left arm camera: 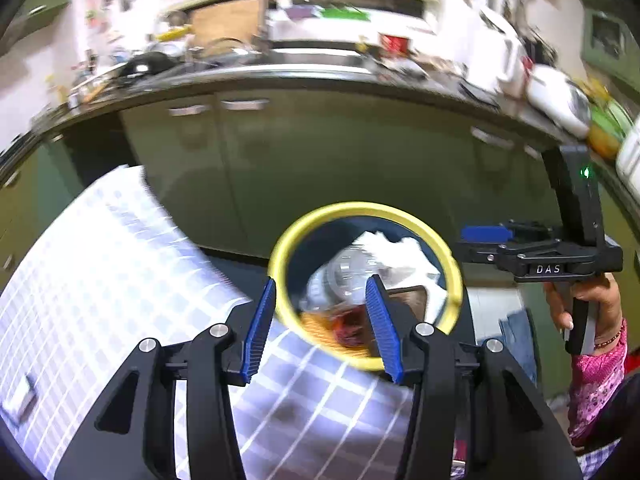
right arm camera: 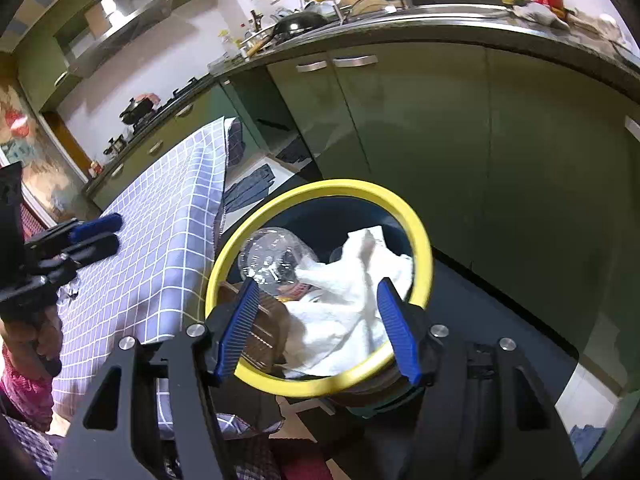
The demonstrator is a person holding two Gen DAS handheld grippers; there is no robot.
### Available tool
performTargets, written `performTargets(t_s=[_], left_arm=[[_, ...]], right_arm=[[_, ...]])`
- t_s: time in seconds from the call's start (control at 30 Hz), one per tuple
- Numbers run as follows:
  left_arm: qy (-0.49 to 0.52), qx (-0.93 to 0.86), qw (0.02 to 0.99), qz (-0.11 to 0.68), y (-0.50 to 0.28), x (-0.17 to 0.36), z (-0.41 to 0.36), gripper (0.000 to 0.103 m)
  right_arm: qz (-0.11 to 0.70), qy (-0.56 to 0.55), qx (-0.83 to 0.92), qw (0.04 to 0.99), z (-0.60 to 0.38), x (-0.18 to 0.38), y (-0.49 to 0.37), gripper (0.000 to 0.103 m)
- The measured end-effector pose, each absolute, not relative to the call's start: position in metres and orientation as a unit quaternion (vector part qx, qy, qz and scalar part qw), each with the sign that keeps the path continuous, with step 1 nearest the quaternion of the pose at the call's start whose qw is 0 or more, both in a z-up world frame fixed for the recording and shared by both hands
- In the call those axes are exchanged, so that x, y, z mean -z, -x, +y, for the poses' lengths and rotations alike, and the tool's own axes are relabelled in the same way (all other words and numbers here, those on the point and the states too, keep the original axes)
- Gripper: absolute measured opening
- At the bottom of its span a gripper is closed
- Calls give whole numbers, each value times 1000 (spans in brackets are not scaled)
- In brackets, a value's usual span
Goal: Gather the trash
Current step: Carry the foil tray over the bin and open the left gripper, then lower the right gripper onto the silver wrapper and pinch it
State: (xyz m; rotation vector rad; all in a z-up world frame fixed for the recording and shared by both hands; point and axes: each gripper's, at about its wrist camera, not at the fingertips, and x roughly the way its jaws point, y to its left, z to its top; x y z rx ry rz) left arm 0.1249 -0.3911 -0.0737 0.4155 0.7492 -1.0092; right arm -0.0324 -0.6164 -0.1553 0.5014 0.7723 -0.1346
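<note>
A: L gripper (left arm camera: pixel 322 326) first. Jaws?

B: Apart, nothing between the blue pads. No earlier pic, so just that: let go, empty. It hangs over the near edge of the trash bin (left arm camera: pixel 454 258), where the checked cloth (left arm camera: pixel 100 280) ends.

A: R gripper (right arm camera: pixel 320 328)?

B: Jaws apart too, holding nothing. The pads sit one on each side of the bin's (right arm camera: pixel 420 236) near rim w/ a gap, not pinching it. In the L view the R gripper (left arm camera: pixel 486 234) is up by the bin's right side, a hand (left arm camera: pixel 588 308) in a pink sleeve on its grip.

A: What's in the bin?

B: Yellow ring on top, dark blue inside. A clear plastic bottle (right arm camera: pixel 272 258) lies at the left. A crumpled white tissue (right arm camera: pixel 352 300) fills the middle & right. Under them is something brown & some orange bits; can't tell what. L view is blurry.

A: So the trash is in?

B: Yes, all that is inside the rim.

A: Room to move?

B: Left of the bin the cloth hangs down off the table edge, just beside the rim. Behind the bin are green cabinet doors (right arm camera: pixel 420 128), w/ dark floor (right arm camera: pixel 500 304) between. Right side is open floor. The counter edge (right arm camera: pixel 440 22) runs above the doors, w/ a pan (right arm camera: pixel 300 22) & sink stuff on top.
</note>
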Motion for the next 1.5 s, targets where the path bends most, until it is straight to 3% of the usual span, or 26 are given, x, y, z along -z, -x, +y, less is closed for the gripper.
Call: performTargets(t_s=[0.2,0.6,0.9,1.1,1.5], left_arm=[[-164,397,837,338,-137,67,-310,71],[-79,201,907,361,-148,80,-107,82],[-38,129,923,361,-126,93,-9,83],[-31,115,923,367,-116,102,14,83],[-24,107,922,370,-104,107,33,84]], right_arm=[[384,-212,36,898,-591,143,8,59],[430,-57,-161,886,-437,94,-112,58],[449,55,-354,819,-252,94,-186,58],[424,130,-443,779,-151,98,-224,58],[424,243,-473,733,-48,129,-271,58]])
